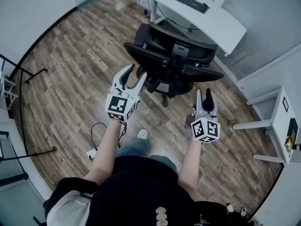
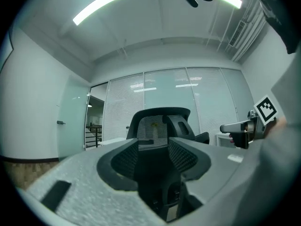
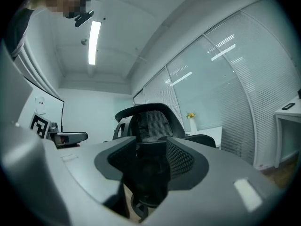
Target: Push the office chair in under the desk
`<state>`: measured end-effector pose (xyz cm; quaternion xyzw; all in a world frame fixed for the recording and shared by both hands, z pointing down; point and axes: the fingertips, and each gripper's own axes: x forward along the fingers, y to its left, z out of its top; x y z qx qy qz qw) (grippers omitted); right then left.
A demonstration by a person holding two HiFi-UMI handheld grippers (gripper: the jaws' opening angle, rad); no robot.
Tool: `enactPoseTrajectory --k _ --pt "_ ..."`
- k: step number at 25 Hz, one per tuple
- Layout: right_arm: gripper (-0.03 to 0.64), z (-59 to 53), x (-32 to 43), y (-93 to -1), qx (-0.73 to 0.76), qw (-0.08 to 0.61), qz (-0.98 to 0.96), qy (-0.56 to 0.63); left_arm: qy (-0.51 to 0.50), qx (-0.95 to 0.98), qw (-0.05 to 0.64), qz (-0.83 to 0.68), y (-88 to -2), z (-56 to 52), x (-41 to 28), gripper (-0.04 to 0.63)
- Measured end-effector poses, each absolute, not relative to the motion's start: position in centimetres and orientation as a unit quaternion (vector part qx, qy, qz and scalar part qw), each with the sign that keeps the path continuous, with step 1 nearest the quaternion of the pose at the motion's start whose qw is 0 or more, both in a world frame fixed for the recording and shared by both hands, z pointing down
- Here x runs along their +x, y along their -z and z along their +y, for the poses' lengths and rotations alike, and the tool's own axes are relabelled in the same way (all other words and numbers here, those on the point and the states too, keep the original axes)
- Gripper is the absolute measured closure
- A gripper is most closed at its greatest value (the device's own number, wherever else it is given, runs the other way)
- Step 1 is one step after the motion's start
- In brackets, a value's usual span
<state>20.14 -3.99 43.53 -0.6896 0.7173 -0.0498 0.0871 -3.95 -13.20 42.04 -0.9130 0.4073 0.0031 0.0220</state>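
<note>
Floor: wood planking (image 1: 70, 69), laid under everything.
Desk: white desk (image 1: 221, 25) at the far side, topped with a black keyboard (image 1: 186, 0).
Task's thing: black office chair (image 1: 174, 60), parked just before the desk with its backrest turned toward the person; judged not yet tucked under.
Direction: lay straight ahead of both tools, between them and the desk.
Long axis: backrest set crosswise, roughly along the desk edge (so a push square into it looked right).
Left gripper (image 1: 136, 72): held level with jaws spread wide and nothing between them; stood close to the backrest's left end but apart from it.
Right gripper (image 1: 203, 93): likewise parted and empty; hung farther back, short of the chair's right armrest.
Nearer hand: the left, by appearance.
Hidden: seat and base mostly covered by the backrest, with only one caster (image 1: 164, 102) seen; desk's far end cut off; could not tell how far the seat reached beneath the desk.
</note>
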Motion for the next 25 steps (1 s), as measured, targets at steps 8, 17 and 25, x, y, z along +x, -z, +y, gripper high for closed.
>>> enactPoseTrajectory --k 8,17,25 --pt "0.426 -8.9 22.1 -42.0 -0.700 0.090 0.707 0.040 -0.005 -0.918 0.032 0.395 -40.7 -19.5 -2.2 0.402" --pt "0.428 -11.7 23.5 -41.1 -0.682 0.044 0.729 0.024 0.024 -0.922 0.036 0.385 -40.8 -22.3 -0.5 0.403" --pt "0.426 -13.7 21.9 -40.5 -0.566 -0.156 0.808 -0.044 0.188 -0.936 0.127 0.268 -42.1 -22.3 1.6 0.359"
